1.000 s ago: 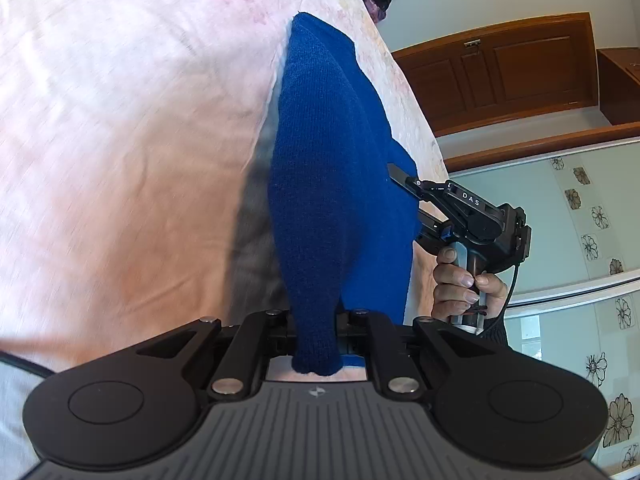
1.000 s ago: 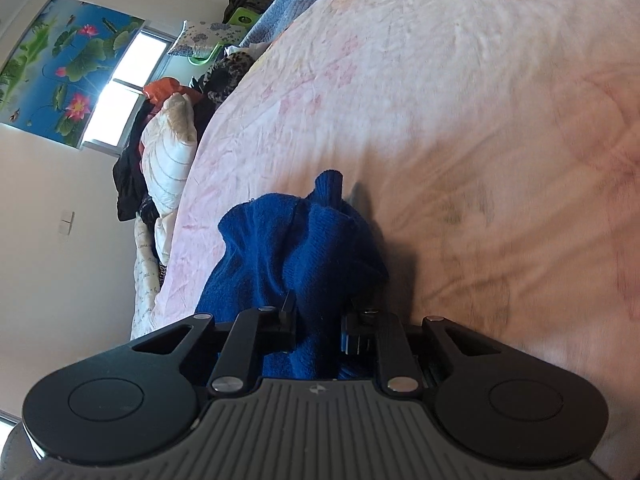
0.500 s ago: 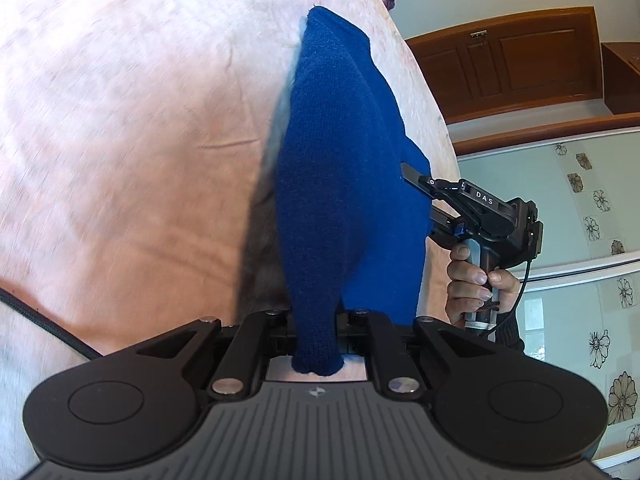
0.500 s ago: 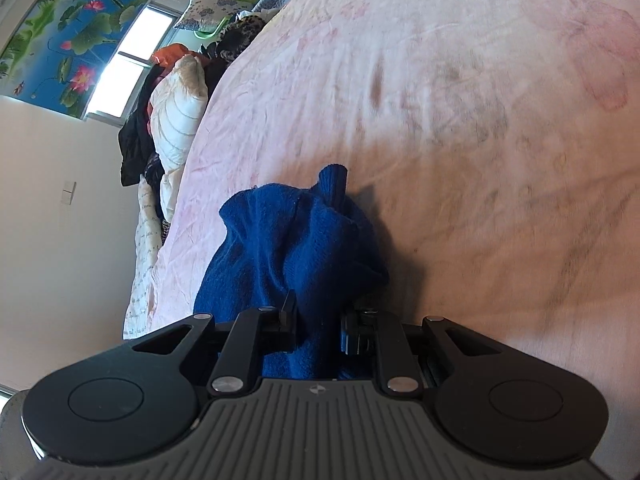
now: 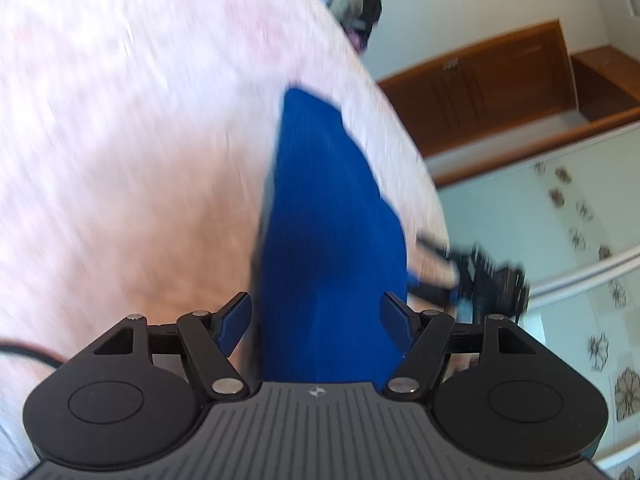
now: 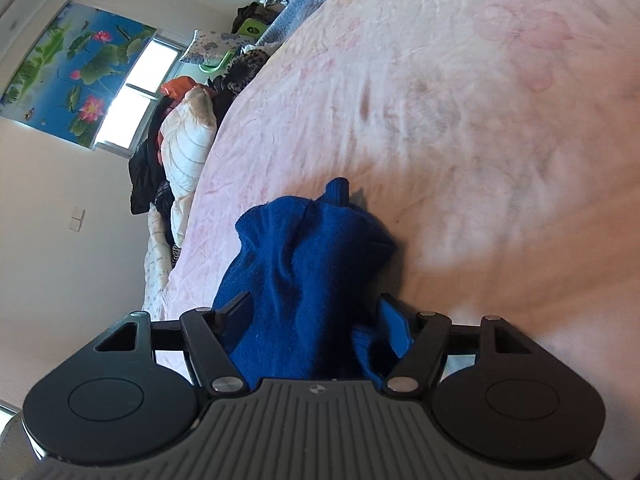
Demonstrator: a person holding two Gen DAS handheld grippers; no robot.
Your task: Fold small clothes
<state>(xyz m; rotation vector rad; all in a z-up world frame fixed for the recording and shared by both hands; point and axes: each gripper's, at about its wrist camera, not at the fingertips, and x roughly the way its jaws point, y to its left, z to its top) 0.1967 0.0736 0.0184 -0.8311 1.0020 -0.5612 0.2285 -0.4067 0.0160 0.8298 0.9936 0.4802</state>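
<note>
A blue knitted sweater [image 5: 328,208] lies in a long bunched strip on the pink bed sheet [image 5: 120,120]. My left gripper [image 5: 316,308] is at its near end. Its jaws are opening and stand wide, with the cloth loose between them. In the right wrist view the other end of the sweater [image 6: 304,248] is crumpled between the spread jaws of my right gripper [image 6: 316,312], which are also opening. The pads do not squeeze the cloth. In the left wrist view the right gripper [image 5: 472,272] shows blurred at the sweater's right edge.
A heap of clothes and pillows [image 6: 180,148] lines the bed's far side under a window [image 6: 132,92]. A wooden cabinet [image 5: 500,88] and flower-patterned glass doors [image 5: 560,220] stand beyond the bed's edge. A black cable [image 5: 24,350] lies on the sheet at the left.
Both grippers were shut on the sweater's ends and have now spread their jaws, letting go of the cloth. The right gripper has slid sideways across the bed.
</note>
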